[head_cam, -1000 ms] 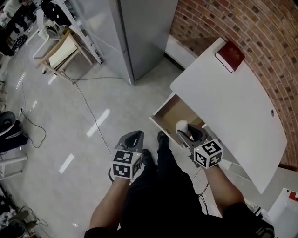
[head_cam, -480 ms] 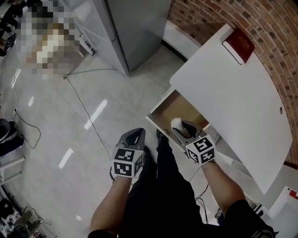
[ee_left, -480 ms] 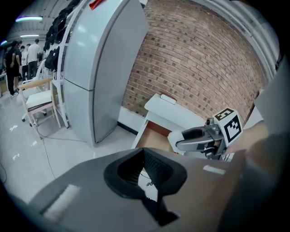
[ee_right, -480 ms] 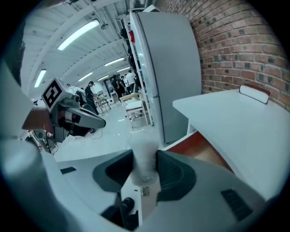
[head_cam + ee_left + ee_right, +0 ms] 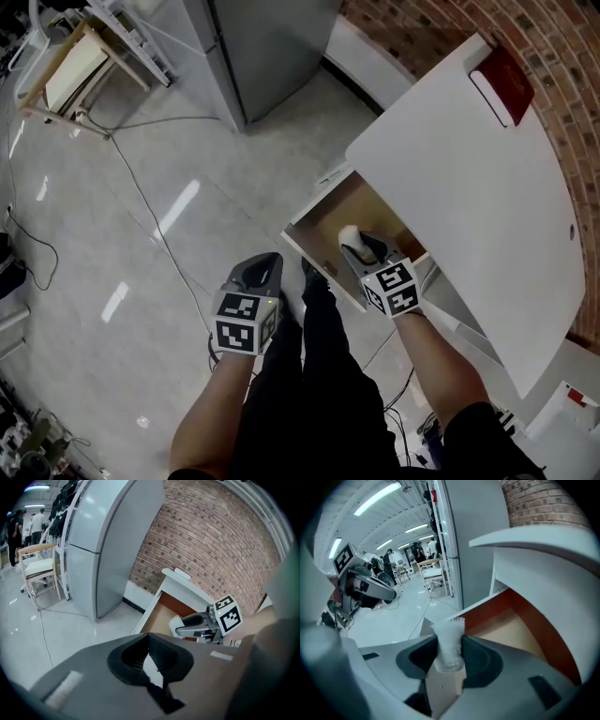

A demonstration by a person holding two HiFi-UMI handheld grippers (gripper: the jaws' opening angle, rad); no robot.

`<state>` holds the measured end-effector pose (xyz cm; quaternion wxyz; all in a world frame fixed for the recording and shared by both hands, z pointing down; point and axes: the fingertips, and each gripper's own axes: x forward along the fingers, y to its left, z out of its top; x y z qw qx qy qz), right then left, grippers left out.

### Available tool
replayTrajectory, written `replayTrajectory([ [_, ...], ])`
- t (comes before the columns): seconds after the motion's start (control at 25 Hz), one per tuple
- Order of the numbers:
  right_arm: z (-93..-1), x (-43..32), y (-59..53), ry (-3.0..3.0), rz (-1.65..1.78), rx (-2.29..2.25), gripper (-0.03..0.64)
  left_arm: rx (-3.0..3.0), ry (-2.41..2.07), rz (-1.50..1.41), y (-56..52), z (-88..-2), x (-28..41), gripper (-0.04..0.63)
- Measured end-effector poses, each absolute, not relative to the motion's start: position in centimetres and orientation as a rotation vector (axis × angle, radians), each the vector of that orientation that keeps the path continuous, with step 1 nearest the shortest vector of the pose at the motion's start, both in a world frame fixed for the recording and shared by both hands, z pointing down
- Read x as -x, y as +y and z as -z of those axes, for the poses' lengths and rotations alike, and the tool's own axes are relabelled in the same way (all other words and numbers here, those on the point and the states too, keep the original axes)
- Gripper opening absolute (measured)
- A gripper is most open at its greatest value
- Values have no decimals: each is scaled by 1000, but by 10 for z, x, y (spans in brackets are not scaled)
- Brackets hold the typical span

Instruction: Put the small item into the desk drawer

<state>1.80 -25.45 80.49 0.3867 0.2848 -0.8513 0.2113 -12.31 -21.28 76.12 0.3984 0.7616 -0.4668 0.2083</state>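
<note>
Your right gripper (image 5: 357, 247) squeezes the small white item (image 5: 346, 234) between its 2 jaws. It holds the item over the open drawer (image 5: 366, 208) of the white desk (image 5: 459, 178), close to the drawer's front wall. Your left gripper (image 5: 258, 274) is at 9 o'clock from the right one, over the floor (image 5: 141, 234), with its jaws pressed together and nothing in them.

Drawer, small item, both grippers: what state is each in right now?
desk drawer: pulled open, bare wood inside.
small item: clamped between the right gripper's jaws, held over the open drawer.
right gripper: shut on the small item.
left gripper: jaws together, nothing in them, over the floor.
red book: closed, lying flat at the desk's far corner.
</note>
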Motion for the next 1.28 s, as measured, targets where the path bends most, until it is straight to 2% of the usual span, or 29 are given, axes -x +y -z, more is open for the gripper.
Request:
replayTrajectory([
  [0.52,-899,-28,-301,-1979,-454,-706,161,-1857,-1159,-525,-220,-802,136,12],
  [1.28,-946,-53,-314,-1808,-449,-744,163,-1804,-1149,-517,-212,-815,145,12],
])
